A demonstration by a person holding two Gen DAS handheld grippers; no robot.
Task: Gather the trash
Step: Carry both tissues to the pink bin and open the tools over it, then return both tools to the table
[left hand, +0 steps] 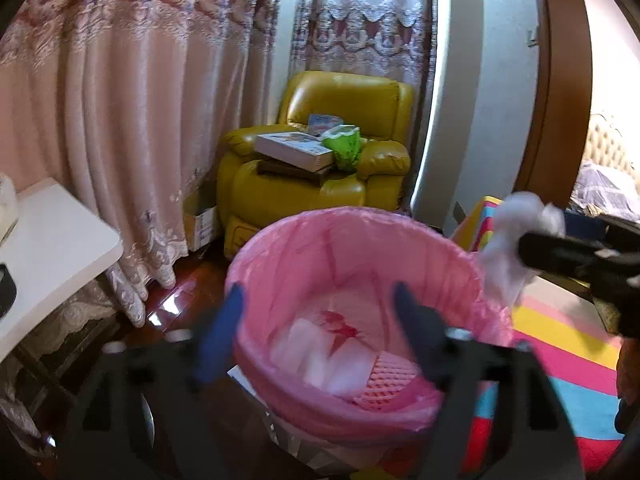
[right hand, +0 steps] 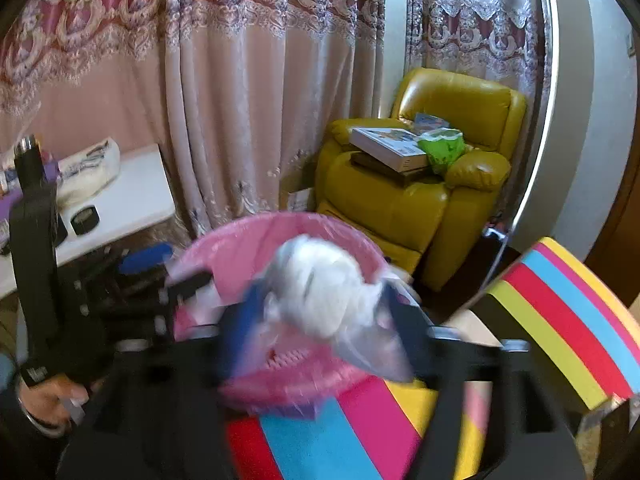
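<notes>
Two tongs over pink-lined bin point(left hand: 352, 280). Left tongs point(left hand: 320, 336) spread, empty, above bin mouth. Right tongs point(right hand: 320, 316) spread; white wad point(right hand: 320, 292) between fingers at bin rim, grip or release unclear through blur. Best: hold right tongs over bin centre, let wad drop clear of rim. Bin contents smeared, bottom partly hidden; floor behind bin unseen.

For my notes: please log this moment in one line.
left tool: open | right tool: open, white crumpled tissue between | pink-lined round bin: below

yellow armchair point(left hand: 320, 168), boxes point(left hand: 294, 150), curtains point(left hand: 120, 100), striped mat point(left hand: 560, 340)
</notes>
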